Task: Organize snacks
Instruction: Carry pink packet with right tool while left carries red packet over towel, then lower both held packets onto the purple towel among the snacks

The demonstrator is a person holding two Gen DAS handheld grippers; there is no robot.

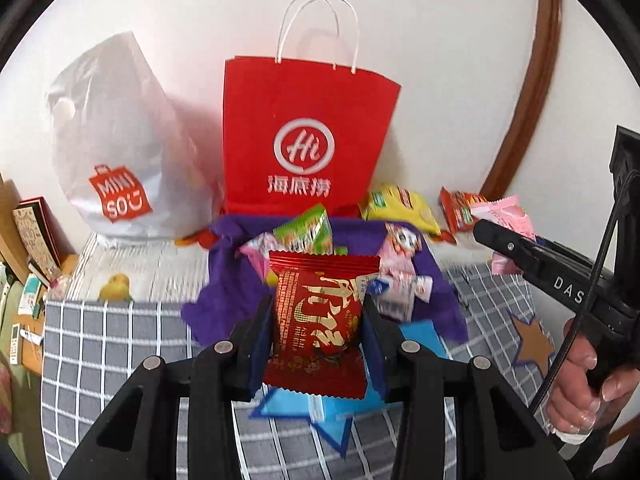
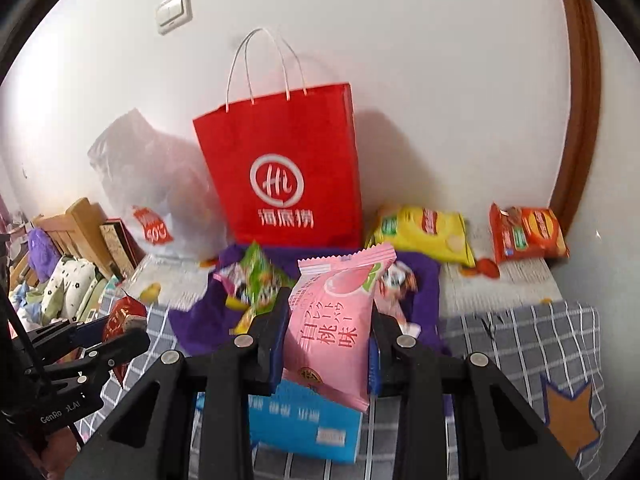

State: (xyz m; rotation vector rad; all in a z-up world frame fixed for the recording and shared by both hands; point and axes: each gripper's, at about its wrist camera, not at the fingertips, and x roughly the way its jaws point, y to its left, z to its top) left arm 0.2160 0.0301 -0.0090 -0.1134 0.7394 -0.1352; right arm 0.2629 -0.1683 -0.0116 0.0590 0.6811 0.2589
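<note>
Left tool (image 1: 318, 320) is clamping a red snack packet (image 1: 320, 316) between its pads, packet standing upright, long axis running up the frame, bottom seal hanging below the grip. Ahead and beyond it a purple cloth (image 1: 224, 292) is lying on the checked bed cover (image 1: 120, 320), holding a heap of loose sweets (image 1: 312, 232); behind that a red paper bag (image 1: 308, 136) is standing upright against the wall, mouth up, with a white plastic bag (image 1: 116, 152) slumping to its left. Right tool (image 2: 330, 332) is gripping a pink peach-flavour packet (image 2: 336, 320) the same way, tilted slightly, top corner leaning right. Both packets are sitting in the air in front of and below the red bag's mouth, so any drop into it, if that is the target, is needing a lift up and forward; I can't tell from these views which container is meant. Left tool is looking nearer the white bag, right tool nearer the yellow packet (image 2: 424, 236) and orange packet (image 2: 528, 236) lying by the wall. Right view is showing a blue box (image 2: 304, 424) under the tool, plus a wall switch (image 2: 174, 10); left view is showing the person's hand (image 1: 580, 384) on the right tool's handle.
</note>
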